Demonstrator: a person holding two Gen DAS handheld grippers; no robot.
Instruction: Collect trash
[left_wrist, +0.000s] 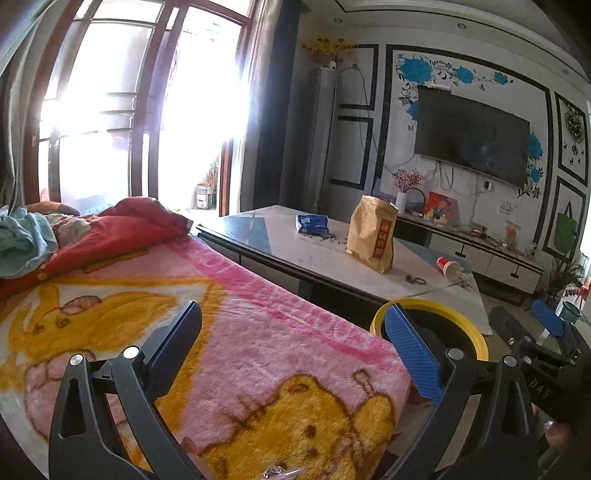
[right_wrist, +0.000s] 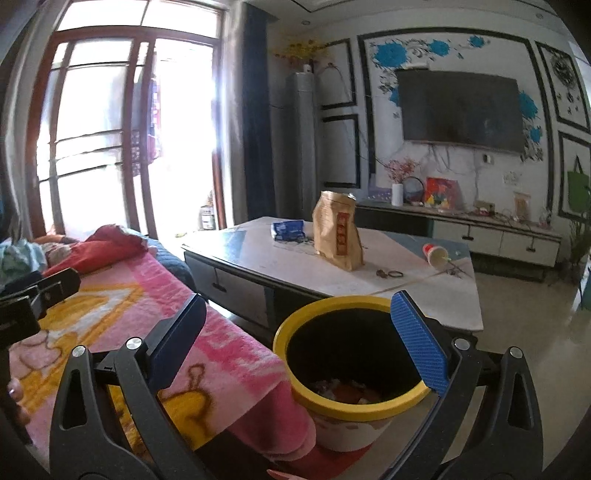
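progress: early, some scraps in bin (right_wrist: 351, 373) near you | left: bag (right_wrist: 338, 230), packet (right_wrist: 288, 229), cup (right_wrist: 436, 254) on table (right_wrist: 424, 295) | both your grippers (left_wrist: 291, 345) (right_wrist: 299, 332) spread apart, empty

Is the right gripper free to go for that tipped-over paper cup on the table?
Probably yes: the right gripper is open and empty, and the cup lies exposed on the table, beyond the bin.

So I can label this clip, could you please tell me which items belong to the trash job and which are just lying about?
Job: brown paper bag, blue wrapper, tipped red paper cup, yellow-rimmed trash bin.

Lying about: pink cartoon blanket, red quilt, television, white vase.
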